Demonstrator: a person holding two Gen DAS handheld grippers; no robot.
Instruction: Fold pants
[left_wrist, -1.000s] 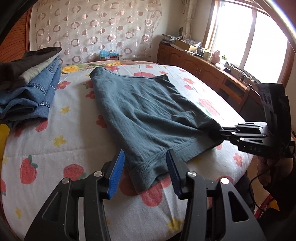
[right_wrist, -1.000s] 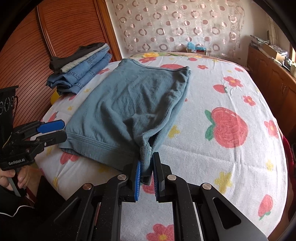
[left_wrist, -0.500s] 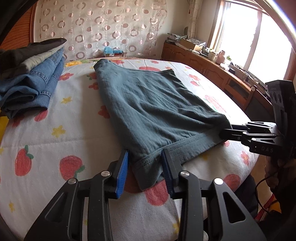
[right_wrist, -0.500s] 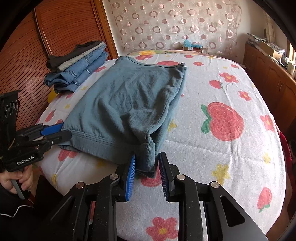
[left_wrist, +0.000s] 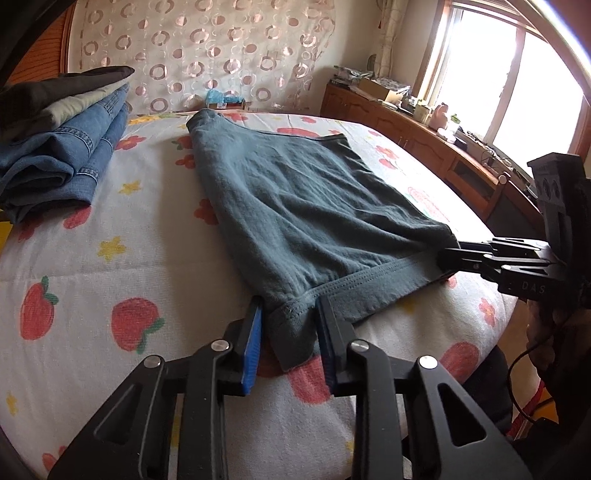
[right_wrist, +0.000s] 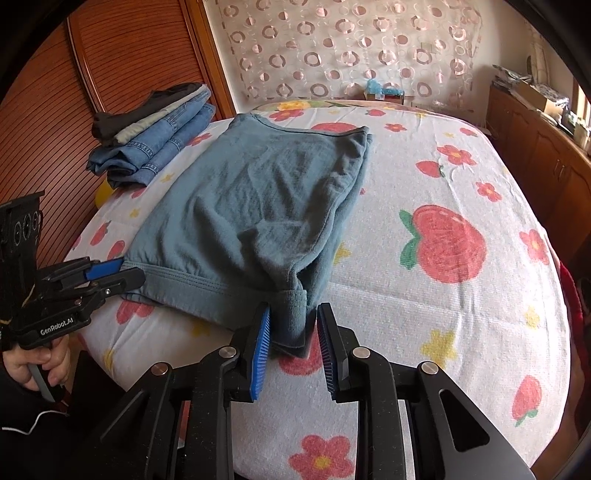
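Grey-green knit pants (left_wrist: 306, 210), already folded once, lie on the fruit-print bed (left_wrist: 122, 258), long axis running from the near hem to the far fold. The left tool (left_wrist: 289, 341) has been closing around one near corner; the right tool (right_wrist: 293, 341) brackets the other, pads narrow but not yet pinching. Next, probably: clamp both, carry the hem far.

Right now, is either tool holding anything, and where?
Nothing gripped yet. The left jaws, just closing, and the right jaws, just opened, each straddle a near hem corner of the folded grey-blue knit pants.
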